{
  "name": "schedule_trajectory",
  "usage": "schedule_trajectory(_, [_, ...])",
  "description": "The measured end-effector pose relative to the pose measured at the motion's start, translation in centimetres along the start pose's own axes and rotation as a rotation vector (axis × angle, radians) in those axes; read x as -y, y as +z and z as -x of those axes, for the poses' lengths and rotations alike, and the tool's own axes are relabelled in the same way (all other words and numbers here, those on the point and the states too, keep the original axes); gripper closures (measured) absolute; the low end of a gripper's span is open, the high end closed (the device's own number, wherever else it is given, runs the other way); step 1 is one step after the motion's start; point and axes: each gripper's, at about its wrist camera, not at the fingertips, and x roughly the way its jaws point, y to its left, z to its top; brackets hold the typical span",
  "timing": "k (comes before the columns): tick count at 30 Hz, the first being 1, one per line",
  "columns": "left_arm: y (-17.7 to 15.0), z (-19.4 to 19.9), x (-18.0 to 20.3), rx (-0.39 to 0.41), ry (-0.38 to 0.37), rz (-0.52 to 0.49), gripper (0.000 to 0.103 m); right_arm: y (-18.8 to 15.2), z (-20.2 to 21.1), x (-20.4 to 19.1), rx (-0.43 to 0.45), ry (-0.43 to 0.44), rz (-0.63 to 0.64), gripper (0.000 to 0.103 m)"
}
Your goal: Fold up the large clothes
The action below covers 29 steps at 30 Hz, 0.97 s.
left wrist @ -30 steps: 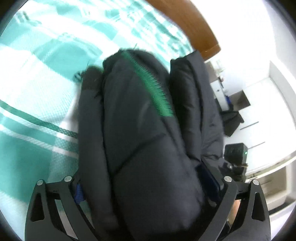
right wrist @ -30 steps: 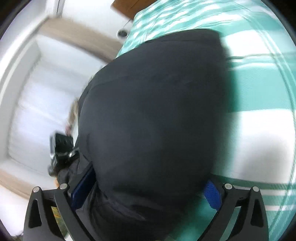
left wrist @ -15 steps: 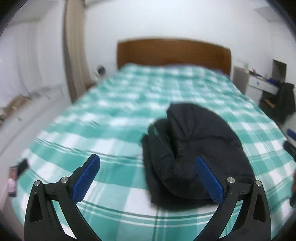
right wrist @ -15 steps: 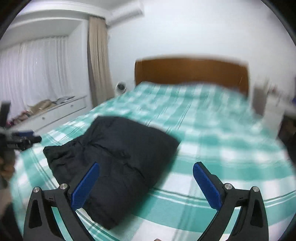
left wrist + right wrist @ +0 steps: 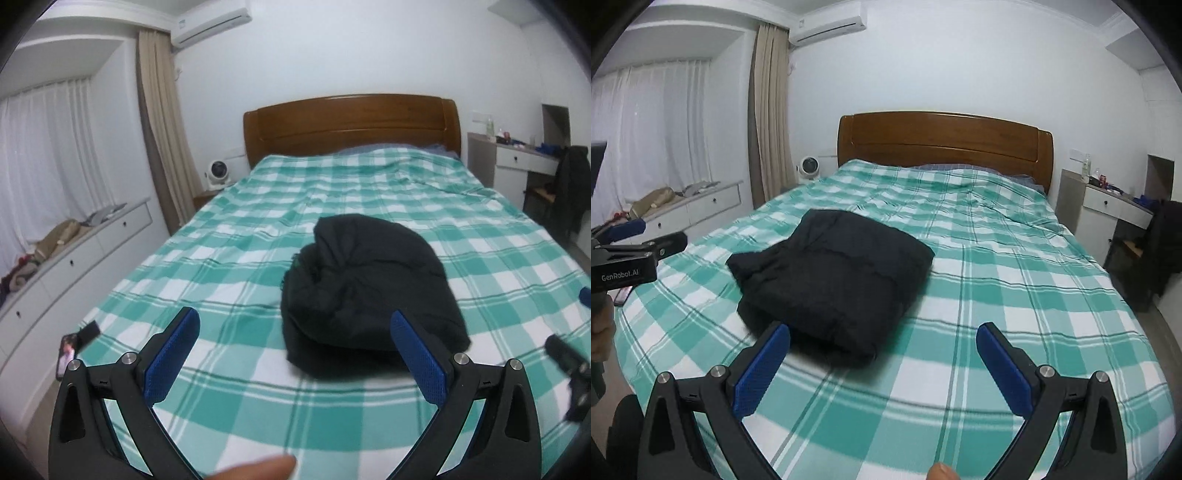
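Black padded jacket point(image 5: 369, 288) lies folded into a thick bundle on the green-and-white checked bedspread point(image 5: 236, 266), roughly mid-bed, nearer the foot than the wooden headboard point(image 5: 351, 122). Nothing touching it.

Left gripper point(image 5: 295, 354): jaws wide apart, empty, held off the bed short of the jacket. In left wrist view the bundle sits at approx 12–1 o'clock ahead of the fingers; its rounded side faces the cam, w/ a crumpled opening at its 10 o'clock edge showing a trace of green, prob. lining, too small to confirm.

Right gripper point(image 5: 882, 365): jaws also wide, empty, clear of the fabric. In right wrist view jacket point(image 5: 831, 284) lies at 11 o'clock, looks flat-topped and roughly rectangular. The left gripper's body shows at the 9 o'clock frame edge.

Surroundings: phone point(image 5: 65, 356) on bedspread corner at 8 o'clock in left view; small white fan point(image 5: 809, 168) beside headboard; beige curtain point(image 5: 768, 122); white desk point(image 5: 1108, 201) at 3 o'clock.
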Motion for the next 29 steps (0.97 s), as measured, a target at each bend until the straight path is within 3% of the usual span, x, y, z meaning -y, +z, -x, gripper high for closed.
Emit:
schedule_trajectory(4, [-1.1,1.6,0.9,-0.037,0.009,-0.004,0.000,-0.7,1.5,-1.0,-0.044,-0.014,0.000,0.000])
schedule_trajectory(13, [-3.2,4.1,1.2,-0.068,-0.046,0.002,0.000,-2.5,3.0,-1.6,-0.132,-0.049,-0.040,0.000])
schedule_trajectory(29, [-3.8,5.2,0.8,-0.042,-0.073,0.044,0.000,-2.9,3.5,-2.7,-0.140,-0.076,-0.005,0.000])
